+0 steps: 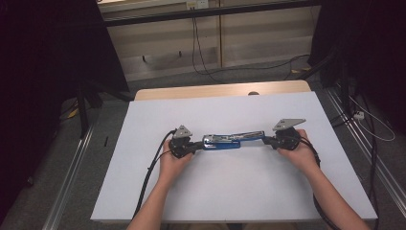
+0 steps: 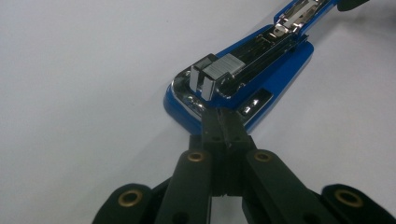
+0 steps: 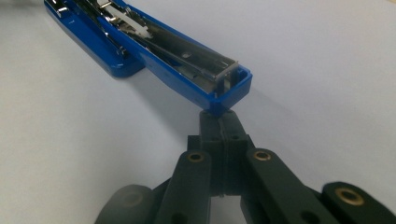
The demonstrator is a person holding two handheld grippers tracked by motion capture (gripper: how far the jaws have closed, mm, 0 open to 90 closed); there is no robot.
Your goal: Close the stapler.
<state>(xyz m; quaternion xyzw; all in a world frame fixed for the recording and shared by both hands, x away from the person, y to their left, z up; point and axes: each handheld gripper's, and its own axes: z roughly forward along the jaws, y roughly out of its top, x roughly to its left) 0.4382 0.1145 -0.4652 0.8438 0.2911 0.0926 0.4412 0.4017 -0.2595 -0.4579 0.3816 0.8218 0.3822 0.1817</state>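
Opened blue stapler (image 1: pixel 227 140) lying flat mid-table (image 1: pixel 230 191), pinned between two clenched claws.

Left gripper (image 2: pixel 223 122) closed tight, tips touching the base end beside the staple strip (image 2: pixel 229 67); right gripper (image 3: pixel 223 122) likewise closed, pressed against the lid tip. Probably bracing both ends to keep it spread open. Forearms in from below, hands level and facing each other.

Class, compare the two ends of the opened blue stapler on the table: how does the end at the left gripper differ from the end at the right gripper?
The stapler lies opened out flat. Its end at the left gripper is the wide, rounded base carrying the metal channel with a block of staples. Its end at the right gripper is the narrow, square-cornered blue cover, with a thin metal rail inside. Both ends are blue, rest on the white table, and each meets shut jaws.
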